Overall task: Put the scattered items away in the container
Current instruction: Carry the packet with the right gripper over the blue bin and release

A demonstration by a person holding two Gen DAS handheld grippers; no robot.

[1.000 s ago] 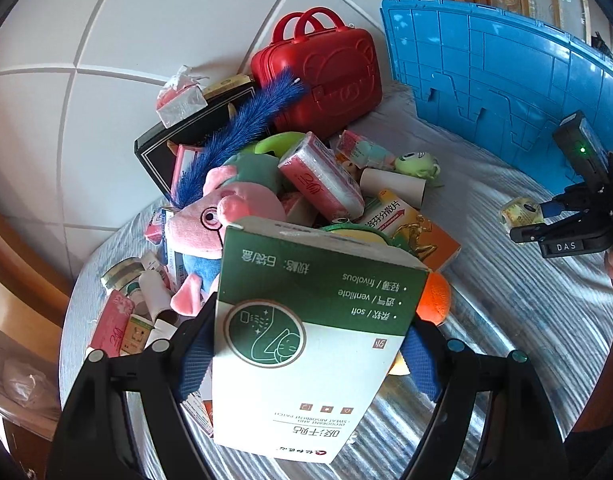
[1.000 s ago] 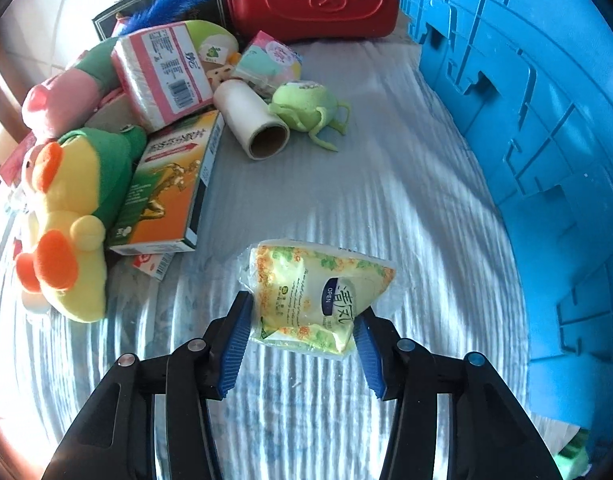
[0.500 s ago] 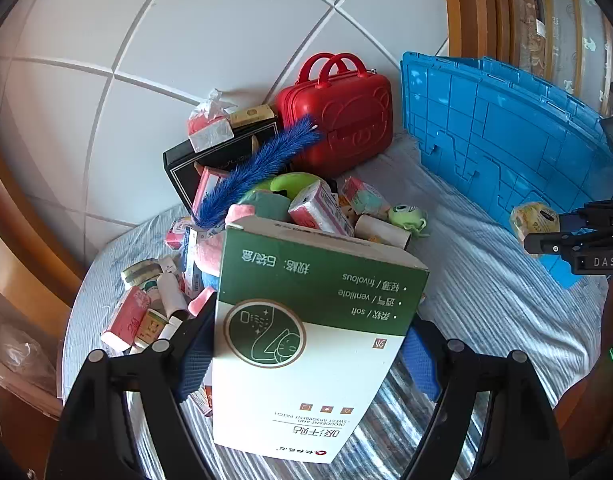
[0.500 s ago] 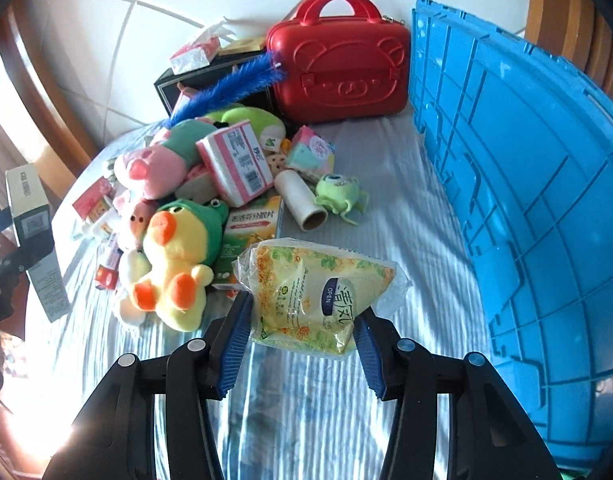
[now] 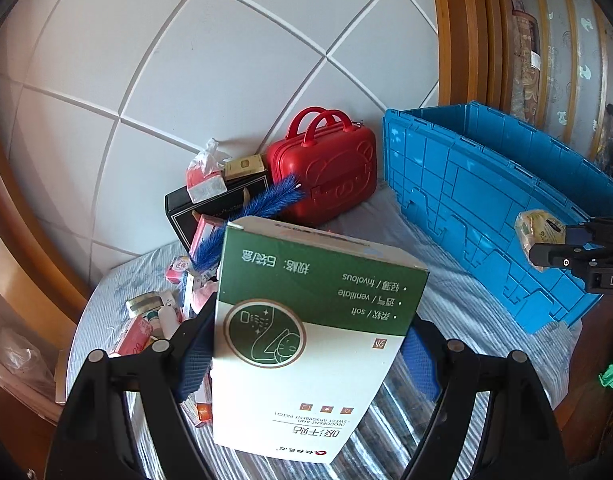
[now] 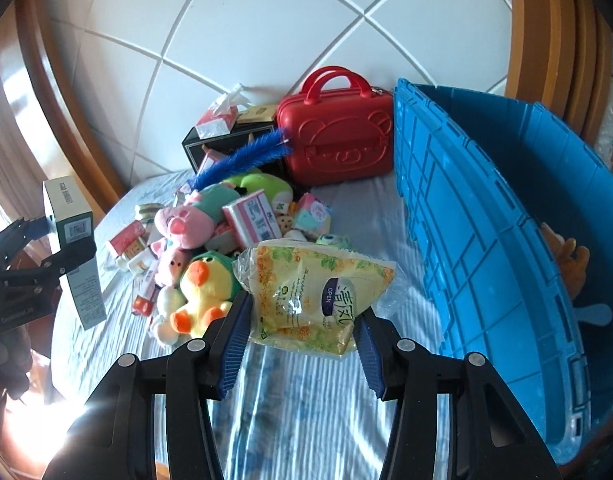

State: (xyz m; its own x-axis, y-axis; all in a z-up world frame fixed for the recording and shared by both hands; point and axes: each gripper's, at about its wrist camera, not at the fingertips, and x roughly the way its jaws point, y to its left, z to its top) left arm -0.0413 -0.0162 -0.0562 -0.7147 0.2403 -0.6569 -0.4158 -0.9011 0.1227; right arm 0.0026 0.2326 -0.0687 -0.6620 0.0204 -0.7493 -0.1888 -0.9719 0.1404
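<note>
I am working over a striped cloth table (image 6: 306, 420) against a white tiled wall (image 5: 226, 60), the blue crate (image 6: 486, 208) standing open along its right edge with bare cloth between it and the toy pile (image 6: 210, 248). My left gripper (image 5: 306, 354) is clamping a green-and-white box (image 5: 306, 320), long axis pointing away, print upside down. My right gripper (image 6: 302, 344) is pinching a yellow wipes pack (image 6: 314, 292), lying crosswise, just beside the crate wall.

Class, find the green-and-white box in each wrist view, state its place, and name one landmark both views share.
Left wrist: green-and-white box fills the lower centre, clamped in the left gripper.
Right wrist: the box stands at the far left edge, above the striped cloth.
Shared landmark: red case beside the blue crate.
</note>
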